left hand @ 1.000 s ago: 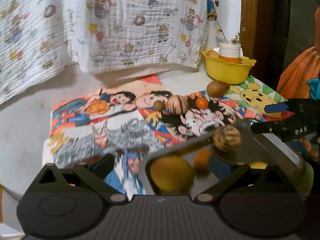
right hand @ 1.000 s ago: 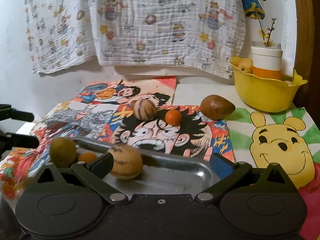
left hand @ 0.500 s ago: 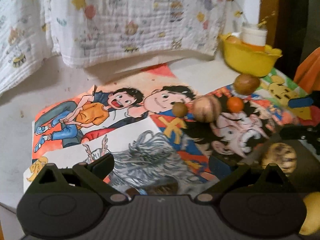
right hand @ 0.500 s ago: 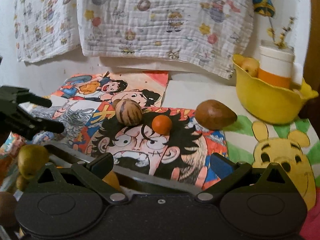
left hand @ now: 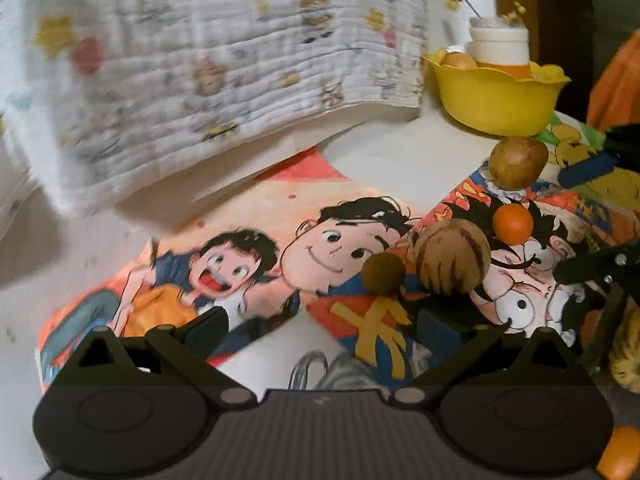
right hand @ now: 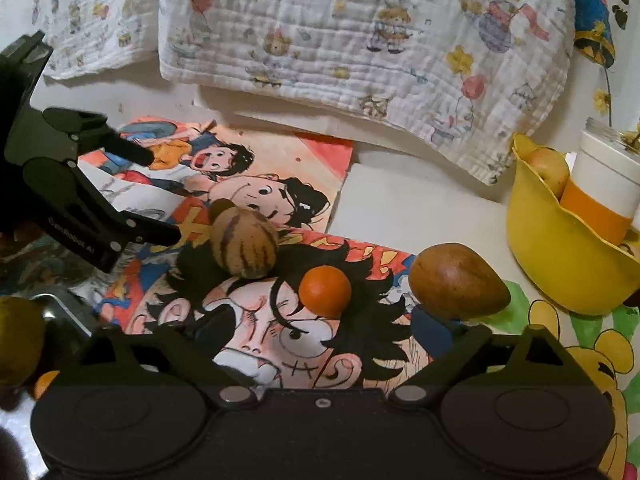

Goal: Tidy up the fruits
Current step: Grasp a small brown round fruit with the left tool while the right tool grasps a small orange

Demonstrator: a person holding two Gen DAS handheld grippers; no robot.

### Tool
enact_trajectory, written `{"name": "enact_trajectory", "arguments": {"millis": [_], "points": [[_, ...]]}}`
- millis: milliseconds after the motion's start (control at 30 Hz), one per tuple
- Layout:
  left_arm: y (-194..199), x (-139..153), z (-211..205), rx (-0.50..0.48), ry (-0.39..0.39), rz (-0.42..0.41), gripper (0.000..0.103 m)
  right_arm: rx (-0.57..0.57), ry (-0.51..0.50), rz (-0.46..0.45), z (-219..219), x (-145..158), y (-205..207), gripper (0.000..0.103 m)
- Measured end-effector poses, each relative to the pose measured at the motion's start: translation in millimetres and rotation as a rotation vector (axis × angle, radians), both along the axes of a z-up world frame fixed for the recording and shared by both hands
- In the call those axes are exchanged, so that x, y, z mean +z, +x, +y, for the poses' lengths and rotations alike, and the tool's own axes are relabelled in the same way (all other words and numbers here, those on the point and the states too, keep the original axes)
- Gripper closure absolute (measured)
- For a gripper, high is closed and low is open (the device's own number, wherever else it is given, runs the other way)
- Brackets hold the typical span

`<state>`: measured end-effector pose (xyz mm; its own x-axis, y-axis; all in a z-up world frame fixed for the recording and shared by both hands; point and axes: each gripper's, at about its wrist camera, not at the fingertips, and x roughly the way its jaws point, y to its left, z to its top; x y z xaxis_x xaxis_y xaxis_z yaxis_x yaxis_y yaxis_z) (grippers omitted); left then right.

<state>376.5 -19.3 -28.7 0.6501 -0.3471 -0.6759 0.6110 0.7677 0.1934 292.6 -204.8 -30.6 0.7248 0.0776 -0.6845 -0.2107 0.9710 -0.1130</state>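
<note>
Fruits: small brown ball (left hand: 383, 274) only beside spread left tool (left hand: 322, 320); right tool (right hand: 322, 320) closing, empty.

Patterned cloth (left hand: 224, 68) is motion-blurred; metal tray (right hand: 52, 308) (left edge) is cut off.

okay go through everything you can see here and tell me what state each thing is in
Left claw: open, empty.
Right claw: closing, nothing gripped.
Striped fruit: loose on the mat.
Orange fruit: loose, between right claw's fingers.
Brown fruit: lying on its side.
Yellow bowl: upright, holding a fruit and a cup.
</note>
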Motion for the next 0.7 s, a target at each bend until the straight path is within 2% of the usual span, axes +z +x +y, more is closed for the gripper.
{"name": "enact_trajectory", "arguments": {"millis": [233, 400, 533, 700], "points": [[2, -7, -11, -0.122, 0.047, -0.089, 0.01, -0.015, -0.016, 0.016, 1, -10, 14, 0.024], [7, -8, -17, -0.178, 0.042, -0.098, 0.018, -0.021, -0.002, 0.033, 0, -15, 23, 0.034], [9, -12, -24, -0.212, 0.064, -0.108, 0.029, -0.018, 0.012, 0.035, 1, -15, 27, 0.042], [11, -14, -25, -0.241, 0.046, -0.102, 0.039, -0.013, 0.048, 0.053, -2, -17, 33, 0.052]]}}
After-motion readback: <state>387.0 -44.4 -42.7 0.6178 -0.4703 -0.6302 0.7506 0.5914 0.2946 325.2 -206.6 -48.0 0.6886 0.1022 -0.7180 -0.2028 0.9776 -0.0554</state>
